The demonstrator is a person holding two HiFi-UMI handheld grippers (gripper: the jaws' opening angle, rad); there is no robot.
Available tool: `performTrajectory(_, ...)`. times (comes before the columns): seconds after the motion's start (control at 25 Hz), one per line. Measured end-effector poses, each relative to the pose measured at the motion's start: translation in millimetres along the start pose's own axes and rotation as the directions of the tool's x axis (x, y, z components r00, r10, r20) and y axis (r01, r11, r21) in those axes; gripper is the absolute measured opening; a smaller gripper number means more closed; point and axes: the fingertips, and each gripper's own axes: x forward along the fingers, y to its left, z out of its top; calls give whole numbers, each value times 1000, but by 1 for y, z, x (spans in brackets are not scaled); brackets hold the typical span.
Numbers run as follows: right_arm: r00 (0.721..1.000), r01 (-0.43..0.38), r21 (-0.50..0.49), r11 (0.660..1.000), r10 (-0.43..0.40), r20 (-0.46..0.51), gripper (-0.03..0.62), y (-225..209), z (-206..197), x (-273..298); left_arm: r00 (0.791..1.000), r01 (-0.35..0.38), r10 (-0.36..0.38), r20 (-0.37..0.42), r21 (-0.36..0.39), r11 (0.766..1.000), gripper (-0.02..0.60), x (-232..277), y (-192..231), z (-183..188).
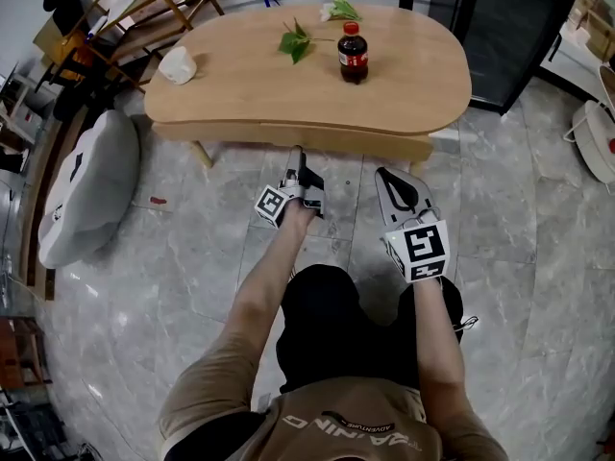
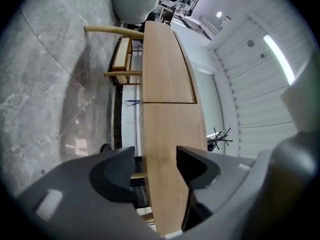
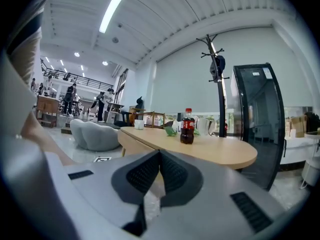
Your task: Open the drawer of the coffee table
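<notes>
The light wooden coffee table (image 1: 404,75) stands ahead of me. Its drawer front (image 2: 167,64) is a panel in the front band, ending at a thin seam. My left gripper (image 1: 296,157) is rolled on its side at that front band (image 1: 288,137), just past the seam. In the left gripper view the left gripper (image 2: 155,156) is open, and the wooden band (image 2: 167,129) shows between its jaws; I cannot tell whether they touch it. My right gripper (image 1: 384,173) hangs back over the floor, shut and empty, and in its own view the right gripper (image 3: 159,154) faces the tabletop (image 3: 225,151).
On the table stand a cola bottle (image 1: 353,54), green leaves (image 1: 296,42) and a white cup (image 1: 178,65). A grey beanbag (image 1: 86,190) lies on the floor at left. A black cabinet (image 1: 500,27) stands behind the table at right. My knees are just below the grippers.
</notes>
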Motion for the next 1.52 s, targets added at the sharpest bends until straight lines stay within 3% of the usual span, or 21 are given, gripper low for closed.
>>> performTrajectory(0.28,999,-25,-26,999,24,-36,5,11,-11,9,987,161,-161,-4,-29,987,253,22,-8,1)
performTrajectory(0.64,996,-38,-44,998,34,-85,5,14,-28,12,940,342,-339,43,-116,933,252,29,-14,3)
performTrajectory(0.76,995,-41,-26,999,38,-89,5,14,-32,13,937,349,-345,53,-131,928,252,30,-13,2)
performTrajectory(1.04,996,-63,-44,997,60,-72,5,25,-22,13,951,309,-308,32,-121,943,233,25,-16,1)
performTrajectory(1.28,996,-77,-14,997,77,-41,5,26,-17,10,936,349,-352,7,-140,927,219,4,-23,-1)
performTrajectory(1.52,996,-83,14,996,84,-30,5,25,-17,4,936,349,-352,4,-144,926,218,-28,-32,-4)
